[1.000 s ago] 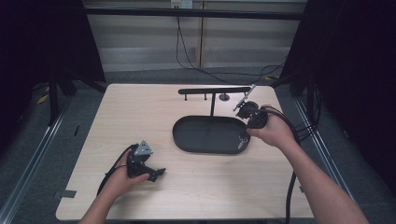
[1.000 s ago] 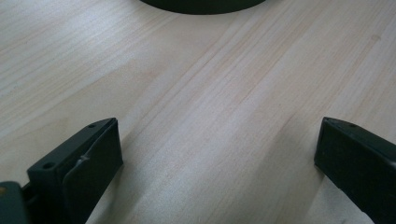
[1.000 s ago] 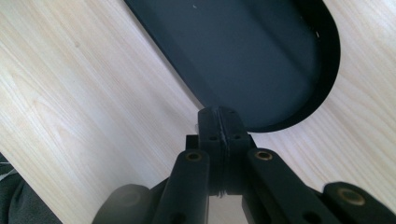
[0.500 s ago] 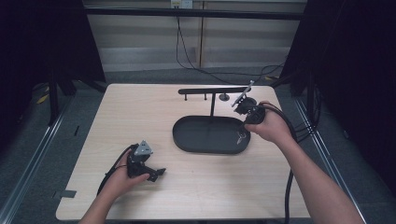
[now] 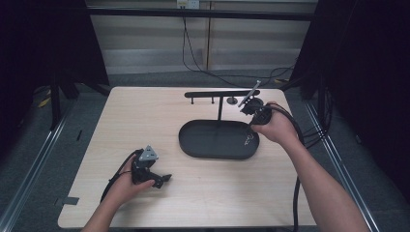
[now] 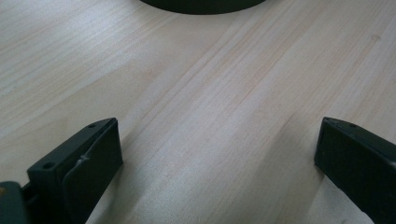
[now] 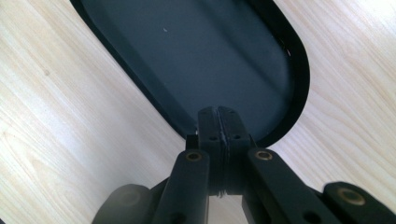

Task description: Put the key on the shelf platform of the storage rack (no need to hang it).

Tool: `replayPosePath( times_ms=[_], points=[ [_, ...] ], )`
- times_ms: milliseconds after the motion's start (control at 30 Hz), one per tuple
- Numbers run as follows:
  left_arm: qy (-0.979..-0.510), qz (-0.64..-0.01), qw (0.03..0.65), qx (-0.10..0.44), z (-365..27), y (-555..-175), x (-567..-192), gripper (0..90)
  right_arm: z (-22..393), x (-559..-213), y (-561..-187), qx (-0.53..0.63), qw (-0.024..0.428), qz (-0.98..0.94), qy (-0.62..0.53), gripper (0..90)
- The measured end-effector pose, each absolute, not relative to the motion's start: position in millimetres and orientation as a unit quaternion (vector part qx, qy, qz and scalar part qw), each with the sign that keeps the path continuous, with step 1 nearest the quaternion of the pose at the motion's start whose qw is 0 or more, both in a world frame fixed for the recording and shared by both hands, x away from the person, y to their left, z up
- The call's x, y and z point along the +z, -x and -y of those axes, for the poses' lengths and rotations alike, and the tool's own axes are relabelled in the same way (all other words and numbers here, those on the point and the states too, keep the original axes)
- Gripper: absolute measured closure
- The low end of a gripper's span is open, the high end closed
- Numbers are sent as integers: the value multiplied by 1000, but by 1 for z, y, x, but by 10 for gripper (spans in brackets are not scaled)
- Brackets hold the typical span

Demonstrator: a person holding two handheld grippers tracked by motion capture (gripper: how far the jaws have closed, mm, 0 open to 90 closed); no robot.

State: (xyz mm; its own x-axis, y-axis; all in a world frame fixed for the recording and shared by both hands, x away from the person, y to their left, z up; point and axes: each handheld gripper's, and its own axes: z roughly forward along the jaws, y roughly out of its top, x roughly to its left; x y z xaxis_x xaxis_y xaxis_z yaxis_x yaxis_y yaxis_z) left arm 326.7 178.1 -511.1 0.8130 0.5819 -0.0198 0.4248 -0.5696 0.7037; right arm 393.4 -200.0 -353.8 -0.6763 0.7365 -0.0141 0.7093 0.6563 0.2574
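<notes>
While the right gripper [image 7: 218, 122] hangs over the tray's [image 5: 193, 145] end with jaws pressed together on nothing, the left gripper [image 5: 162, 180] rests on the table [image 5: 145, 116] near its front left, jaws spread wide and empty. Tray sits mid-table, its rim [image 7: 299, 70] just below the right jaw tips, under a stand [image 5: 220, 94] with a T-bar. It looks like hard black plastic or metal: stiff, probably light, smooth so likely slippery. Best hold is the raised rim, pinched across the wall at one end; flat floor gives no purchase. A small pale thing [image 5: 249, 140] lies in the right end, too small to identify.
</notes>
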Motion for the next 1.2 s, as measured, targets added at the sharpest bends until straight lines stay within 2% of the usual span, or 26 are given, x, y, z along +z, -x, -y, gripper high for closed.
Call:
replayPosePath(
  times_ms=[1200],
  points=[
    [-880, -286, 365, 107, -178, -327, -511, 3, 187, -387, -412, 109, 57, -907, -403, 894]
  ],
)
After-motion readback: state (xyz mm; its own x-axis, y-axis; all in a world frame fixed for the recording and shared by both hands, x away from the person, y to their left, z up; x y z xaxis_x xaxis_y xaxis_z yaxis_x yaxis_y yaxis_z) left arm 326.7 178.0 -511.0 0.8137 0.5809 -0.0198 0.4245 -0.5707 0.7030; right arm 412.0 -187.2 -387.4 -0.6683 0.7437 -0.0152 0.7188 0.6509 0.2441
